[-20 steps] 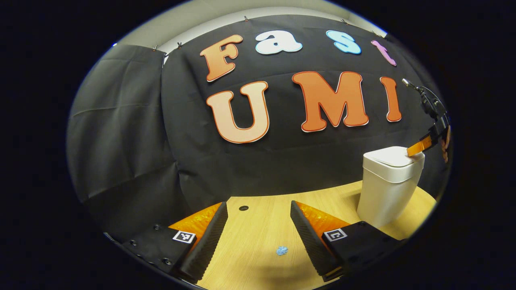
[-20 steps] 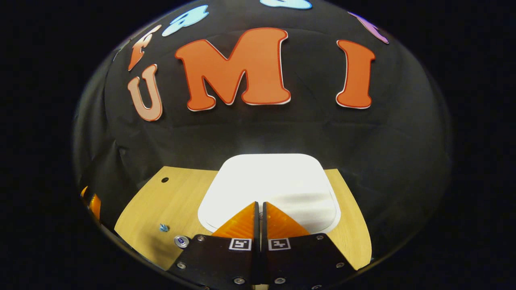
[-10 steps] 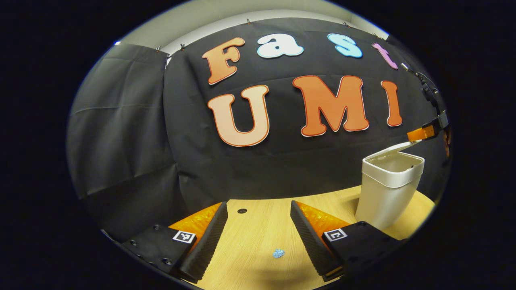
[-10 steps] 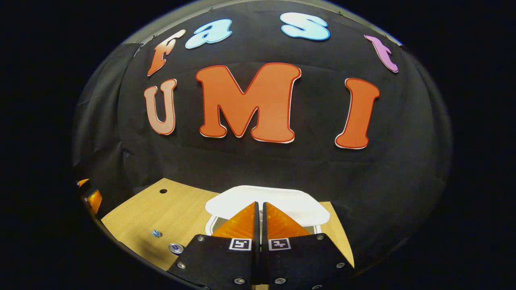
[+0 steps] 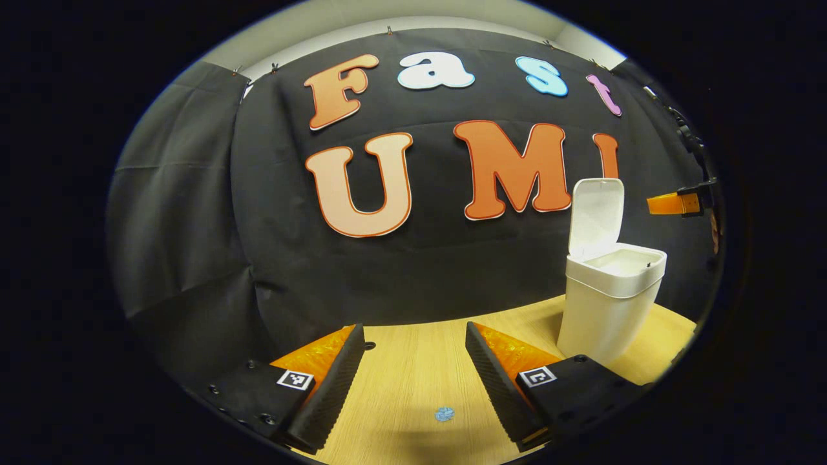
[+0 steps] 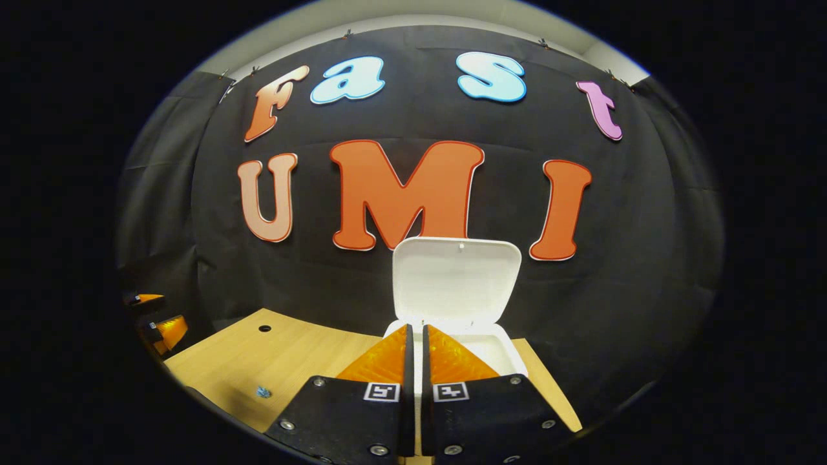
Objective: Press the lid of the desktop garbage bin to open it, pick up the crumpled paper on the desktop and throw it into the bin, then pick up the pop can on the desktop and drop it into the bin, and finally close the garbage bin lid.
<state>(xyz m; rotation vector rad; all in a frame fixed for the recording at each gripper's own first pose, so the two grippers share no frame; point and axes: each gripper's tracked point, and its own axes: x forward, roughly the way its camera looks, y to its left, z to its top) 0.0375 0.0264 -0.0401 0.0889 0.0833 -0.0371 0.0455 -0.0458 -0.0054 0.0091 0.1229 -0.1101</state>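
Left gripper view: left gripper (image 5: 413, 361) low over the wooden desktop (image 5: 413, 381), fingers spread wide, nothing between them. Small blue crumpled paper (image 5: 444, 414) lies on the desk between and just in front of the fingers, not touching either. White desktop garbage bin (image 5: 607, 303) stands to the right, lid (image 5: 597, 216) swung upright, mouth open. The right gripper (image 5: 672, 204) shows far right, above and beside the bin, clear of it. Right gripper view: right gripper (image 6: 415, 352) fingers nearly together, only a thin slit between them, holding nothing, hanging just over the bin (image 6: 491, 349) near rim. Lid (image 6: 456, 279) stands up behind. Crumpled paper (image 6: 262, 391) sits on the desktop (image 6: 284, 361) far left; the left gripper (image 6: 158, 316) at the left edge.
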